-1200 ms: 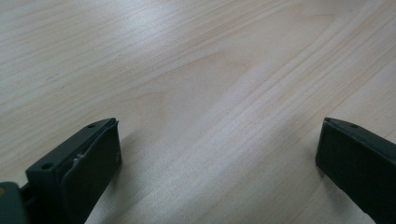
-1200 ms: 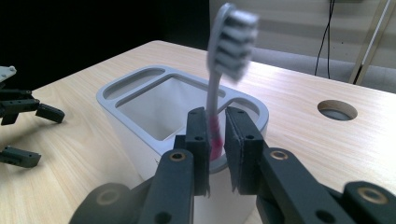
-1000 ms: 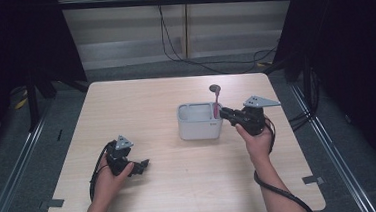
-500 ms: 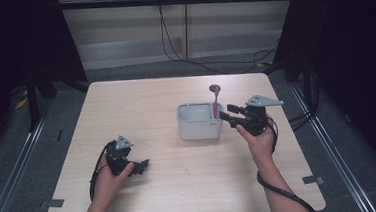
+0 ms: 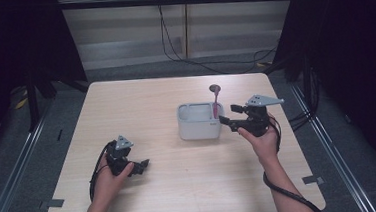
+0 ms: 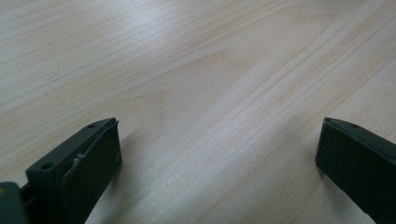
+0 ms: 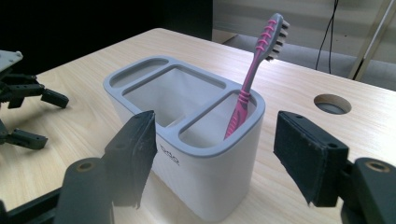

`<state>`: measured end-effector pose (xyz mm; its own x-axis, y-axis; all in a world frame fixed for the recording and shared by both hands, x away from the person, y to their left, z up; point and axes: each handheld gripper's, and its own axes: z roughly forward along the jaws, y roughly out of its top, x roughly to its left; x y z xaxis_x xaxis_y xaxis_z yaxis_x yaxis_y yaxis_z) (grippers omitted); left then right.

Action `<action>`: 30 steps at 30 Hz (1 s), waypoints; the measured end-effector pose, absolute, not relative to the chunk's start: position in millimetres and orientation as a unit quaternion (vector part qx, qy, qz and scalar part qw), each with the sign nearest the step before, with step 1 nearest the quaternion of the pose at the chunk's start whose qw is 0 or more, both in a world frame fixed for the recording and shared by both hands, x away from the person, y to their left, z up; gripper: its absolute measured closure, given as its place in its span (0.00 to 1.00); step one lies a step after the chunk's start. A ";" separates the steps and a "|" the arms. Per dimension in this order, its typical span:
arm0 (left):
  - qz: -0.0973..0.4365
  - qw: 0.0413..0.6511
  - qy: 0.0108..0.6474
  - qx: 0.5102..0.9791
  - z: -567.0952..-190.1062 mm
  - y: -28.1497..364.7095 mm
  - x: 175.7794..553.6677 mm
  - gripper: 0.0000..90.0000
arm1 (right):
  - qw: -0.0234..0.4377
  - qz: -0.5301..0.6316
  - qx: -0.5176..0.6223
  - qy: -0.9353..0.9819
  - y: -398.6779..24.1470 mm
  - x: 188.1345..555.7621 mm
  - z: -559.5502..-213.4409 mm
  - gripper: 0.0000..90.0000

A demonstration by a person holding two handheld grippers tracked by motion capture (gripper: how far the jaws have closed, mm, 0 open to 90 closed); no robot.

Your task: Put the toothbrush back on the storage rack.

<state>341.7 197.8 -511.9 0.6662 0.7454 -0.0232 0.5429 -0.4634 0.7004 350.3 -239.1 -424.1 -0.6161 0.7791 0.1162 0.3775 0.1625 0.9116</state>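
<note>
While your right gripper (image 5: pixel 226 123) sits just off the holder's (image 5: pixel 200 130) right end, its jaws have just been opening and now stand wide with nothing between them; the pink toothbrush (image 7: pixel 254 74) stands free, head up and leaning, in the end compartment nearest you. The step in hand looks like the release, so do it cleanly: draw the gripper back along its own line, away from the holder, and keep the jaws spread until they are past the grey rim (image 7: pixel 219 147). In the right gripper view the holder's corner lies between the pads (image 7: pixel 306 158), close enough that a sideways swing could nudge the light holder or tip the brush out. Lift slightly as you retreat.

Your left gripper (image 5: pixel 142 165) rests low over bare table (image 5: pixel 141 104) at the near left, its jaws wide apart and holding nothing; leave it there.

For room, you have open wood to the right of the holder and toward your body. Mind the round cable hole (image 7: pixel 332 103) in the tabletop behind the holder, and the table's right edge (image 5: pixel 299 148), which is near your right hand (image 5: pixel 263 141). The middle and left of the table are well apart from everything.
</note>
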 end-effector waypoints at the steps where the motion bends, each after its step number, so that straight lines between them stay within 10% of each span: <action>1: 0.145 0.350 0.382 0.843 -511.9 197.8 341.7 0.00 | 0.193 0.515 0.392 0.737 -239.4 350.2 -424.1 0.33; 30: 0.145 0.350 0.382 0.843 -511.8 197.8 341.7 0.00 | 0.163 0.494 0.398 0.755 -250.7 341.6 -439.8 0.18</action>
<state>341.7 197.8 -511.8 0.6664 0.7453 -0.0229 0.5428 -0.4639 0.7001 341.6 -250.7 -439.8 -0.6292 0.7631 0.1476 0.4404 0.1935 0.8767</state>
